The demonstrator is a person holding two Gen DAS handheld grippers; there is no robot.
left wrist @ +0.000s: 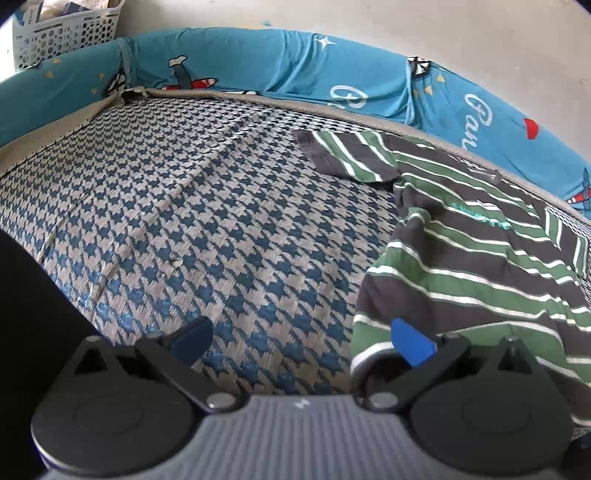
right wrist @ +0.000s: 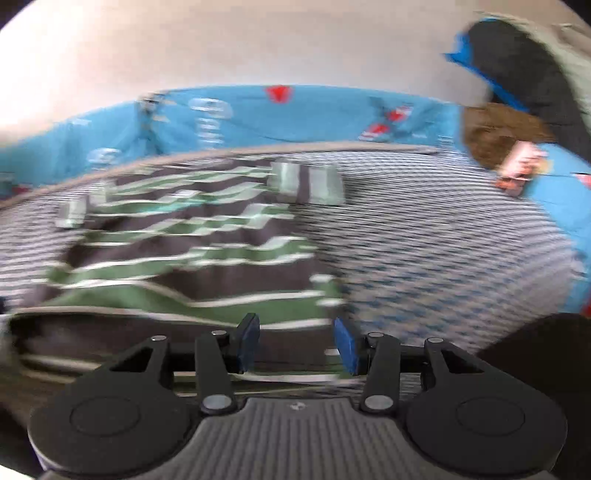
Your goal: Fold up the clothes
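Houndstooth mat [left wrist: 207, 221] edged by blue bumper [left wrist: 295, 66] — striped shirt [left wrist: 480, 251] spread flat; both tools gape, empty.

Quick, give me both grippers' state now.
Left gripper: open, holding nothing, beside the striped shirt.
Right gripper: open, over the shirt's hem, holding nothing.

Your right wrist view is smeared by motion: the striped shirt [right wrist: 177, 266] shows only as streaks, so you cannot read its folds or edges there. The brown and pink thing [right wrist: 506, 147] at the far right of the bed is too blurred to name. In your left wrist view the shirt [left wrist: 480, 251] runs off the right edge, and its near hem is hidden behind the left gripper [left wrist: 301, 341]. The white basket [left wrist: 66, 29] is cut by the top edge, its contents unclear.
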